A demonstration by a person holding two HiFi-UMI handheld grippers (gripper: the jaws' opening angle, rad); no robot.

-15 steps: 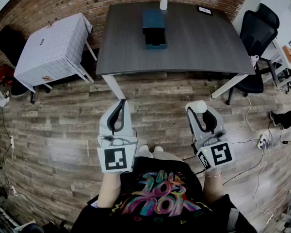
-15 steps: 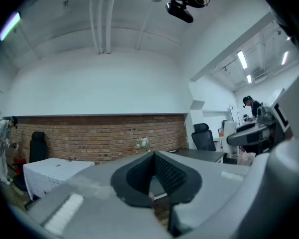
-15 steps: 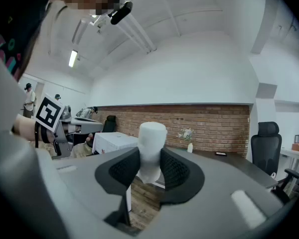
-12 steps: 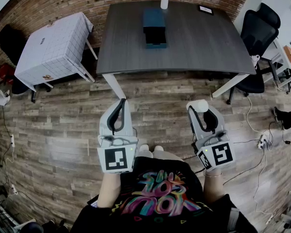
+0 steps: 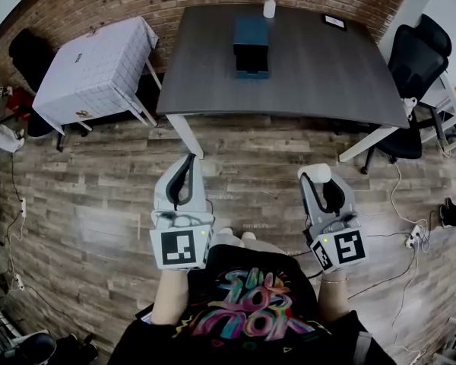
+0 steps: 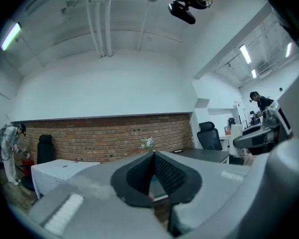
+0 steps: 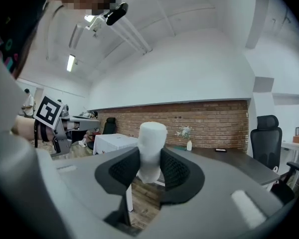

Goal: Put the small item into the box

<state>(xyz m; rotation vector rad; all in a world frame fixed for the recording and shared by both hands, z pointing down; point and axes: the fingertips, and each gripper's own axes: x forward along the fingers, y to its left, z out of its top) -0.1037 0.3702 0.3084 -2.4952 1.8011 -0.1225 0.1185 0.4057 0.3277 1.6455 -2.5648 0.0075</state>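
Note:
The small item [image 5: 315, 171] is a white, soft-looking cylinder, and my right gripper [image 5: 320, 181] is shut on it; in the right gripper view the item [image 7: 152, 138] stands upright between the black pads [image 7: 175, 172]. My left gripper [image 5: 190, 160] is shut with nothing in it, its tips meeting [image 6: 153, 154]. Both grippers are held level over the wooden floor, short of the table. The box [image 5: 251, 42] is dark teal and sits on the far middle of the dark table [image 5: 327, 74], well ahead of both grippers.
A white vase with flowers [image 5: 268, 6] and a flat dark device [image 5: 334, 21] lie at the table's far edge. A white-clothed side table [image 5: 99, 67] stands left, black office chairs [image 5: 422, 59] right. Cables [image 5: 399, 226] run across the floor at right.
The head view has shifted: the table and box now sit slightly lower and further right in it. Both grippers keep their pose, the right one still holding the white item.

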